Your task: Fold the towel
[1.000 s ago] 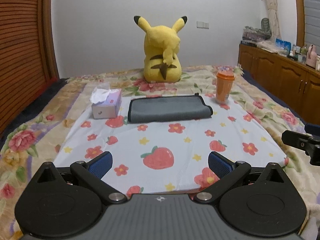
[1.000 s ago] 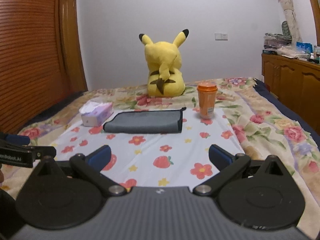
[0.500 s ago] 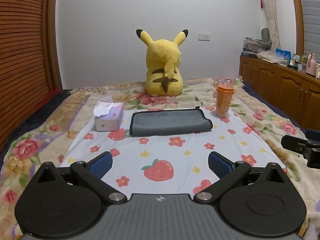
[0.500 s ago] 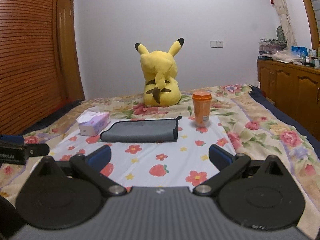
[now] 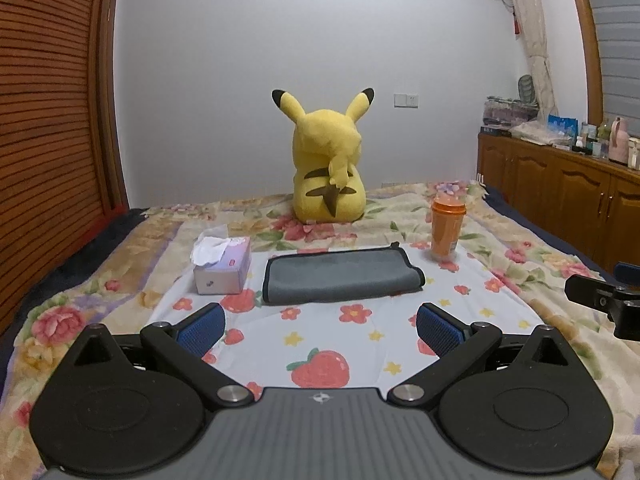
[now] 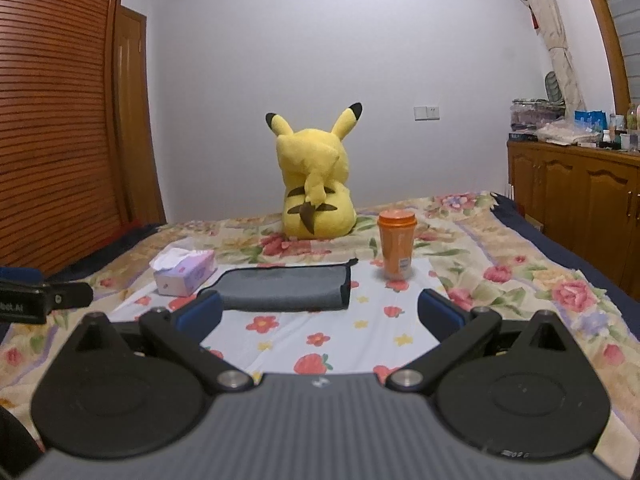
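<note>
Towel (image 5: 340,278) lying folded on the bed (image 5: 132,256) as my left gripper (image 5: 318,326) and right gripper (image 6: 318,314), both wide open and empty, have lifted and backed away, marking folding as apparently finished.

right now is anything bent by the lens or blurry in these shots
Left wrist view: fisheye bows the wardrobe; towel sharp. Right wrist view: wardrobe bows too; towel slightly soft. Even dim light, no glare.
</note>
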{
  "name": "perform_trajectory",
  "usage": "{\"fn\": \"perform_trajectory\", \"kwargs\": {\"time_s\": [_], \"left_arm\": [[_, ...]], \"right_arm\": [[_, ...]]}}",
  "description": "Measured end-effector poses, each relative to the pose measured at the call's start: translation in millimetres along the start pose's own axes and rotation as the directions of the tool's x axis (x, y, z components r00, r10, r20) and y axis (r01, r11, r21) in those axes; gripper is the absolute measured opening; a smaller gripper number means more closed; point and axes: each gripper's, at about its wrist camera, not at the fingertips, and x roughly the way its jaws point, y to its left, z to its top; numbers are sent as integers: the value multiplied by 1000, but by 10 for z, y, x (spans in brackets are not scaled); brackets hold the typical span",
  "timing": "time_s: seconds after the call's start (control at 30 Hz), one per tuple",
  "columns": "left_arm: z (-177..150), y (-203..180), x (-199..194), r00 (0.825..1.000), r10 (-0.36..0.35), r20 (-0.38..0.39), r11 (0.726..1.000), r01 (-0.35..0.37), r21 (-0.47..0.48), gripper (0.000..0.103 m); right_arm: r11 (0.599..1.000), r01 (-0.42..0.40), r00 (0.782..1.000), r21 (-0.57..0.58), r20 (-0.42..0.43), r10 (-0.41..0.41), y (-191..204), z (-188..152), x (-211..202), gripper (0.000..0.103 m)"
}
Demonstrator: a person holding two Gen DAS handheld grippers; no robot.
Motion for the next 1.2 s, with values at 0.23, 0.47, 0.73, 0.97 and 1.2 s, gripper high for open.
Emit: {"fn": "perform_trajectory", "kwargs": {"time_s": [0.23,0.47,0.73,0.97,1.2], "left_arm": [[28,-12,-39,1000,-2,22,1000,2,-2,103],[30,-20,-36,1000,-3,19,1000,3,-3,103],[21,-20,-32,1000,-2,17,1000,2,-2,103],[4,-18,-32,1000,0,15,1000,0,-1,103],[7,-13,-31,1000,-2,16,1000,2,-1,103]], "right_arm": [[1000,10,1000,9,10,-10,-31,5,-15,103],[1000,30,999,8,22,-31,-24,11,-29,103],[999,34,999,-1,26,-34,-20,17,-21,103],[999,38,999,0,25,-37,-29,3,-31,103],[999,39,999,1,25,-39,-33,0,-33,103]]}}
